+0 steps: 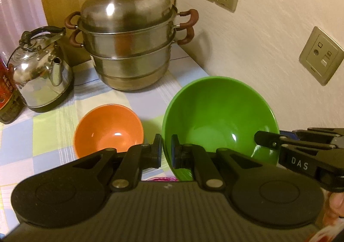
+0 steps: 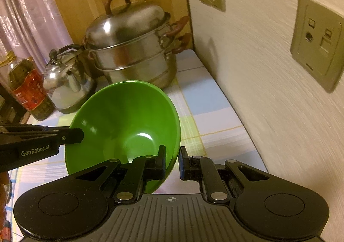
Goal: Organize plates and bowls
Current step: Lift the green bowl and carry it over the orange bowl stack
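A large green bowl point(image 1: 219, 117) point(image 2: 124, 121) hangs tilted above the checked tablecloth, held by its rim from two sides. My left gripper point(image 1: 166, 151) is shut on the rim's left edge, and in the right wrist view it point(image 2: 75, 135) reaches in from the left. My right gripper point(image 2: 173, 162) is shut on the opposite edge, and the left wrist view shows it point(image 1: 264, 138) coming in from the right. A smaller orange bowl point(image 1: 109, 128) sits upright on the cloth, left of the green one.
A steel stacked steamer pot point(image 1: 129, 44) point(image 2: 133, 48) stands at the back corner. A shiny kettle point(image 1: 40, 74) point(image 2: 66, 82) and an oil bottle point(image 1: 8, 95) point(image 2: 28, 89) stand to its left. The wall with sockets point(image 1: 320, 57) runs close along the right. Something pink point(image 1: 163, 178) peeks below the bowl.
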`<state>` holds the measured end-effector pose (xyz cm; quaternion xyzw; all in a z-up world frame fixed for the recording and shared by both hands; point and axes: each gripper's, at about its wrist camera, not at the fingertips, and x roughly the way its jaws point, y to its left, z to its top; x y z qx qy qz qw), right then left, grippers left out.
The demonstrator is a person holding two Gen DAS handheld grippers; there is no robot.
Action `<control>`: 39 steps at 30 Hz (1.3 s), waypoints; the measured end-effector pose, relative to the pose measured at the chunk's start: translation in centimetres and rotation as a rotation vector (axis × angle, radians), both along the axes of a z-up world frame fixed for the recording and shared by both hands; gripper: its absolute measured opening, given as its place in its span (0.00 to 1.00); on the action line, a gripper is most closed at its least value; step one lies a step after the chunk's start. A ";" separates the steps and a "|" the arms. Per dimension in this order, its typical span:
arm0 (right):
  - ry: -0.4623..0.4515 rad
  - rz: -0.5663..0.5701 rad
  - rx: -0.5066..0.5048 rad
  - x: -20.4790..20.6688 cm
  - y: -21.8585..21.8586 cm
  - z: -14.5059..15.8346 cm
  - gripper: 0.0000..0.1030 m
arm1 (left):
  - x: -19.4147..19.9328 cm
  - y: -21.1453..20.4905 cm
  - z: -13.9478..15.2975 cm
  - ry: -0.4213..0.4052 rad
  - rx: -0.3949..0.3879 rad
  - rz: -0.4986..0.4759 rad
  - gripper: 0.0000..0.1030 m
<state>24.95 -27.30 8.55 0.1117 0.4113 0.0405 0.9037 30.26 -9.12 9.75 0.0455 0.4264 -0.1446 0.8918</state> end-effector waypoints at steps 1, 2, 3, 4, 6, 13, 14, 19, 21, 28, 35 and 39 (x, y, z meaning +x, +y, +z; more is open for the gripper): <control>-0.001 0.003 0.000 0.1 0.2 0.1 0.11 | 0.0 0.2 0.1 -0.001 0.000 0.003 0.06; -0.004 0.007 -0.001 0.1 0.4 0.3 0.11 | -0.1 0.5 0.3 -0.002 -0.002 0.006 0.06; -0.005 0.010 -0.002 0.1 0.6 0.3 0.11 | 0.0 0.6 0.4 -0.002 -0.002 0.009 0.06; -0.006 0.014 -0.001 0.1 0.8 0.4 0.11 | -0.1 0.9 0.5 -0.002 -0.002 0.012 0.06; -0.006 0.021 0.003 0.1 1.2 0.6 0.11 | -0.1 1.3 0.9 -0.004 -0.002 0.018 0.06; -0.017 0.046 0.002 0.3 2.8 1.5 0.11 | -0.3 3.1 1.8 -0.013 0.004 0.041 0.06; -0.018 0.050 0.002 0.4 3.1 1.6 0.11 | -0.4 3.4 2.0 -0.013 0.001 0.046 0.06; -0.022 0.068 0.009 0.5 4.3 2.1 0.11 | -0.5 4.7 2.7 -0.020 -0.001 0.066 0.07; -0.023 0.077 0.008 0.6 4.9 2.2 0.11 | -0.5 5.3 2.9 -0.022 0.001 0.073 0.07; -0.022 0.109 0.017 1.9 7.0 2.7 0.11 | 0.0 7.5 3.2 -0.022 0.010 0.109 0.06; -0.008 0.139 0.038 4.2 9.1 2.2 0.11 | 1.3 9.7 2.8 -0.016 0.017 0.143 0.07; 0.002 0.153 0.041 5.6 10.0 1.5 0.11 | 2.2 10.7 2.1 -0.006 0.021 0.157 0.07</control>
